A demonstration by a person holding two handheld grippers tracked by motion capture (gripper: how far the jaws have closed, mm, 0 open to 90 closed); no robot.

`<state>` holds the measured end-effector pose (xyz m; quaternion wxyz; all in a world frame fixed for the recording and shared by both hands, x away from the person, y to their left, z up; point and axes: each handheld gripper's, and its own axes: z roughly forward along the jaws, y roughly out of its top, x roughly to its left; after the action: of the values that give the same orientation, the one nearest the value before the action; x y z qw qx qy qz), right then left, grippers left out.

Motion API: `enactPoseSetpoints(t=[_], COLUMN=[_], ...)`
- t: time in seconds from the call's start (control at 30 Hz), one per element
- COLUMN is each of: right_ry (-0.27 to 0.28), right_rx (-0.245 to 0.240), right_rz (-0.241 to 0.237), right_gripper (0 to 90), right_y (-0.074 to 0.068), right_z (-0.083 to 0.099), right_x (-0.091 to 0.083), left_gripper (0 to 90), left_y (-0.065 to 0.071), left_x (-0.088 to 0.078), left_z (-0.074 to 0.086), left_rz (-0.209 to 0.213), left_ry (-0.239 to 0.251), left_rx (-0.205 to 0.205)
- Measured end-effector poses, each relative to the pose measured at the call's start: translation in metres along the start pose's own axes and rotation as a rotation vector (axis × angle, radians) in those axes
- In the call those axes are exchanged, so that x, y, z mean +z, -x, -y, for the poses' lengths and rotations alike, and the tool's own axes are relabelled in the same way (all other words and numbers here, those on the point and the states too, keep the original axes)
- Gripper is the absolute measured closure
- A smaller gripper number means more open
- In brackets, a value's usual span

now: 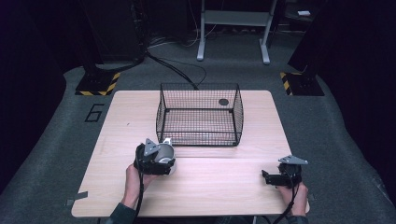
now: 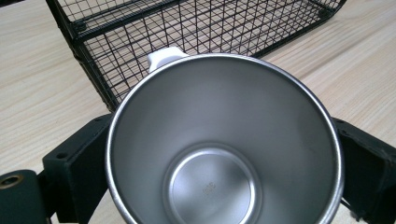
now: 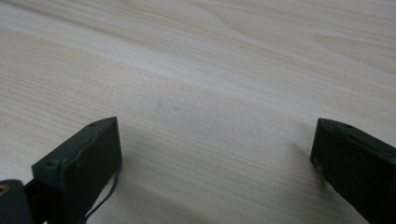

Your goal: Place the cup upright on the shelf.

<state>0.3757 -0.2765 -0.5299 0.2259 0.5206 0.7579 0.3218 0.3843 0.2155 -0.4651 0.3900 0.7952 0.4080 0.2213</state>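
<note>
The left gripper (image 1: 156, 158) clamps a steel mug (image 2: 224, 144) between its jaws, just near of the wire basket (image 1: 200, 114). The right gripper (image 1: 280, 177) rests wide apart and empty at the table's (image 1: 224, 186) near right. The smooth wall could slip, or the mug could catch the basket rim.

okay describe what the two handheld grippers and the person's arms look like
Both the left gripper and right gripper are black, blocky units, each topped by a grey three-cornered plate. Thick, flat black fingers. A black cable trails from each toward the person. Dark sleeves cover the forearms.
</note>
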Motion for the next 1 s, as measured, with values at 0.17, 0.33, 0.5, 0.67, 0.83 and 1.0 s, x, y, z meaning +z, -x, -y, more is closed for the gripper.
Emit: enactPoseSetpoints(t=[0.17, 0.33, 0.5, 0.67, 0.83, 1.0], right_ry=[0.0, 0.0, 0.0, 0.0, 0.0, 0.0], right_rx=[-0.001, 0.0, 0.0, -0.001, 0.0, -0.001], right_rz=[0.0, 0.0, 0.0, 0.0, -0.001, -0.001], right_gripper=[1.5, 1.5, 1.5, 1.5, 1.7, 1.7], right_y=[0.0, 0.0, 0.0, 0.0, 0.0, 0.0], right_z=[0.0, 0.0, 0.0, 0.0, 0.0, 0.0], right_x=[0.0, 0.0, 0.0, 0.0, 0.0, 0.0], left_gripper=[6.1, 6.2, 6.2, 6.2, 6.1, 6.2], left_y=[-0.001, -0.002, -0.003, -0.003, -0.002, -0.001], left_x=[-0.001, -0.005, -0.011, -0.016, -0.02, -0.023], left_z=[0.0, 0.0, -0.002, -0.004, -0.006, -0.009], left_rz=[0.003, 0.01, 0.019, 0.023, 0.037, 0.041], left_ry=[-0.004, 0.012, 0.01, 0.009, 0.019, 0.02], left_rx=[0.008, 0.009, 0.02, 0.032, 0.034, 0.043])
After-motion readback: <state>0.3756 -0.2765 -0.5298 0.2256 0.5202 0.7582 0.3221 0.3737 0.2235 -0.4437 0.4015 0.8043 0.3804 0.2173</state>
